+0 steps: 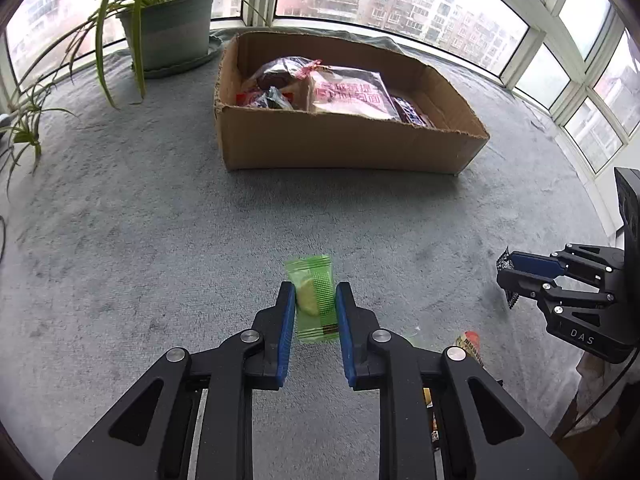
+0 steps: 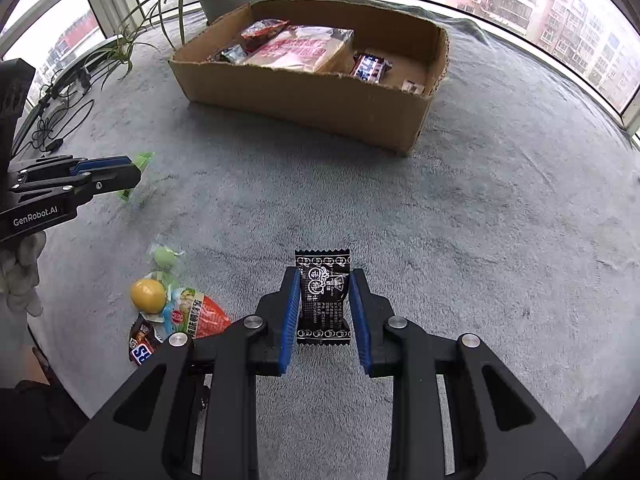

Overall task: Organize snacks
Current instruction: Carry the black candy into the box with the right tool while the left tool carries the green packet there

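Carry step: your left gripper (image 1: 314,300) pinches the green packet (image 1: 312,300), right gripper (image 2: 325,300) the black packet (image 2: 323,296); next, release both over the cardboard box (image 1: 344,148) (upper centre)

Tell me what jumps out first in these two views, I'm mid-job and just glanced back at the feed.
Each gripper is clamped on a small snack: the left gripper on a green packet, the right gripper on a black packet, both above the grey carpet. Ahead sits an open cardboard box already holding several snacks, by the windows. A few loose snacks lie on the carpet near the person's side.
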### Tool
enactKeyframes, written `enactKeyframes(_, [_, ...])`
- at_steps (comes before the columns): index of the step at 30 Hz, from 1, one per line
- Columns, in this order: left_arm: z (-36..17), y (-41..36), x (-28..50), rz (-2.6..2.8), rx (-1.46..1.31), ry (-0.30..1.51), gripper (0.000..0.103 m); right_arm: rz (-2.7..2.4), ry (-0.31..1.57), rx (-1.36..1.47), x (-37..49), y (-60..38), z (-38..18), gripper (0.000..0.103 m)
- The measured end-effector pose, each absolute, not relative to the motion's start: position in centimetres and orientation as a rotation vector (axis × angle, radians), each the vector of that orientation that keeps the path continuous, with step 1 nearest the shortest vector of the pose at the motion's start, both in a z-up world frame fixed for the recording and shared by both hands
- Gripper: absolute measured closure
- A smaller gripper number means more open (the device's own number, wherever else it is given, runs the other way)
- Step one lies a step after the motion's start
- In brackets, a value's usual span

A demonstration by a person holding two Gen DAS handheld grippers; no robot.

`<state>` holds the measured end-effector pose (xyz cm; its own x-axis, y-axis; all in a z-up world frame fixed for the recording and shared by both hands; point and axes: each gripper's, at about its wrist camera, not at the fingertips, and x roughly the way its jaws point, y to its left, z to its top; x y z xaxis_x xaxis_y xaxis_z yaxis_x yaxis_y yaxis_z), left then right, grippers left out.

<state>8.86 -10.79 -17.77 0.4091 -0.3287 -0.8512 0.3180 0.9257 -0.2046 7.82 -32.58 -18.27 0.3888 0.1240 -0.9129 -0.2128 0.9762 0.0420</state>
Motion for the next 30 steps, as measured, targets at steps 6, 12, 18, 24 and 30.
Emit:
enactKeyframes(6, [-15.4,-10.6,10.1,-0.418,-0.046,1.018,0.084,0.187,1.080,-0.070,9.5,-33.3,-15.1,0.077])
enactKeyframes(12, [-13.4,-10.5,12.1,-0.415,-0.061,0.972,0.084,0.154,1.009,-0.059,12.5,-34.2,-12.0,0.077])
enactKeyframes(18, [-11.6,-11.4,14.7,-0.405,-0.057,0.925,0.084,0.147,0.953,-0.036,15.8,-34.6,-9.6,0.077])
enactKeyframes(24, [-10.5,-13.0,17.0,-0.410,-0.045,0.897,0.084,0.147,0.951,-0.022,18.6,-34.2,-9.7,0.077])
enactKeyframes(30, [-10.4,-14.5,19.0,-0.402,-0.025,0.892,0.084,0.134,0.967,-0.002,20.8,-34.3,-10.9,0.077])
